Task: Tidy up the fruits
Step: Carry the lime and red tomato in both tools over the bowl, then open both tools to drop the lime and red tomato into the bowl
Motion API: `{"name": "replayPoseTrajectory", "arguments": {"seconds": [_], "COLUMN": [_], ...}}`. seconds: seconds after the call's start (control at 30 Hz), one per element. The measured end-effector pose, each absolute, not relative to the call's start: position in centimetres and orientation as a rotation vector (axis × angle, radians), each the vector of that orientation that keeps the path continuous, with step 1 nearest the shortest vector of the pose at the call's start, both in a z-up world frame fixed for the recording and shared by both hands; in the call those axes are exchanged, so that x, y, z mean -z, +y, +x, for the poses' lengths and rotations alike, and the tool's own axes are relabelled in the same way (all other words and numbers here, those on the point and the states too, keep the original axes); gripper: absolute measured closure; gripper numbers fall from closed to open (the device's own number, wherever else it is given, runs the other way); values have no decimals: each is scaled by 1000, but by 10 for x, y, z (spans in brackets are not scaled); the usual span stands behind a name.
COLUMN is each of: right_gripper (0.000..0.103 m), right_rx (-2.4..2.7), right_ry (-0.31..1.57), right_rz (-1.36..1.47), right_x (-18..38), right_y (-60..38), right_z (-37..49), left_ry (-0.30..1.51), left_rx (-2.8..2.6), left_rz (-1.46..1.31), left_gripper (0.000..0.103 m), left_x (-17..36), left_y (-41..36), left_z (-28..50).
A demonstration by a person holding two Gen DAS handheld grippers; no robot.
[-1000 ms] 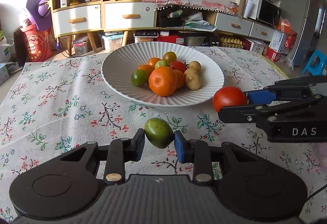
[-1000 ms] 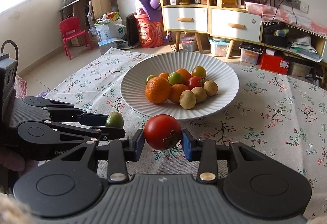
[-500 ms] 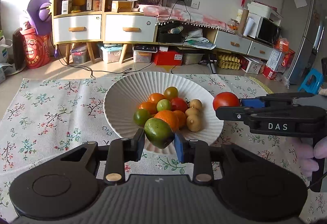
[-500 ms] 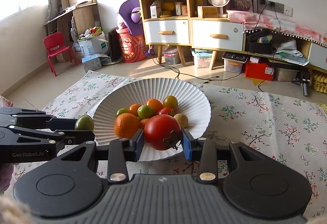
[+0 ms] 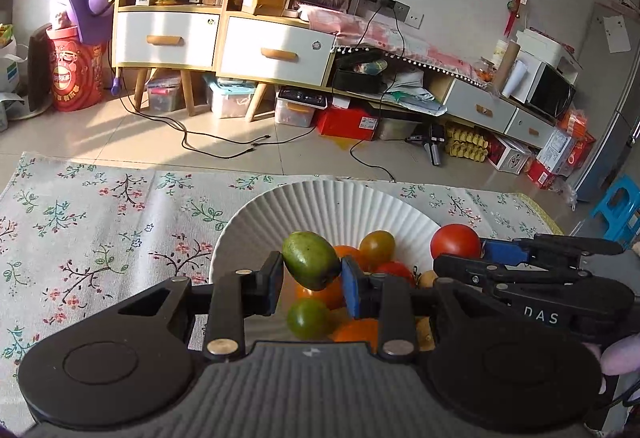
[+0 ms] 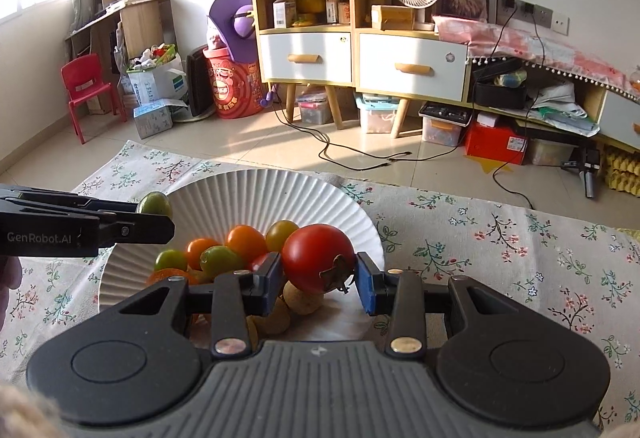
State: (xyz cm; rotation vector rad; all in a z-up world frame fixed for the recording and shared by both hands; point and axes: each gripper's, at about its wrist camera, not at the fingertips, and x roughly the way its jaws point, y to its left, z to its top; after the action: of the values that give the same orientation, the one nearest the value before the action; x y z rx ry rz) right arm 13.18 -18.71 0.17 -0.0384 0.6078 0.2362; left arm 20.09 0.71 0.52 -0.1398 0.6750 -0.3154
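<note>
**Two claws, each gripping a fruit above the plate**

Two claws hang over the white ribbed plate (image 5: 308, 206), each clamped on one fruit. The left claw (image 5: 312, 280) pinches a green oval fruit (image 5: 311, 260) between its black and blue pads, lifted clear of the pile beneath it. The right claw (image 6: 320, 280) squeezes a red tomato (image 6: 318, 258) by its sides, the dried stem facing the camera; from the left wrist view that tomato shows at the plate's right rim, in claw tips that reach in from the right.

Below the claws, the plate holds a heap of small fruit: orange tomatoes (image 6: 245, 241), green ones (image 6: 220, 261), a yellow-green one (image 6: 282, 234) and pale brown round fruits (image 6: 303, 301) toward the near side. Seen from the right wrist view, the left claw comes in from the left edge, with its green fruit over the plate's left rim.

The plate sits on a floral cloth (image 6: 500, 238) covering the desk, near the desk's far edge. Beyond that edge lie a tiled floor, trailing cables and a white-drawered cabinet (image 6: 360, 58).
</note>
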Motion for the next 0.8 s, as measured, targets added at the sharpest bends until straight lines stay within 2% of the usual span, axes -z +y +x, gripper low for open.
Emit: {"name": "replayPoseTrajectory", "arguments": {"seconds": [0.33,0.57,0.63,0.8], "right_gripper": [67,67,66,62], "right_rx": [-246,-268,-270,-258], "right_ry": [629,627,625,619], "right_rz": [-34,-24,-23,-19], "right_x": [5,2,0,-4], "right_y": [-187,-186,-186,-190], "right_z": [145,150,149,147], "left_ry": [735,707,698,678], "left_rx": [314,305,294,266], "left_rz": [-201,-162,-139,-103], "left_gripper": [74,71,69,52], "left_x": [9,7,5,0], "left_y": [7,3,2,3], "left_z": [221,218,217,206]}}
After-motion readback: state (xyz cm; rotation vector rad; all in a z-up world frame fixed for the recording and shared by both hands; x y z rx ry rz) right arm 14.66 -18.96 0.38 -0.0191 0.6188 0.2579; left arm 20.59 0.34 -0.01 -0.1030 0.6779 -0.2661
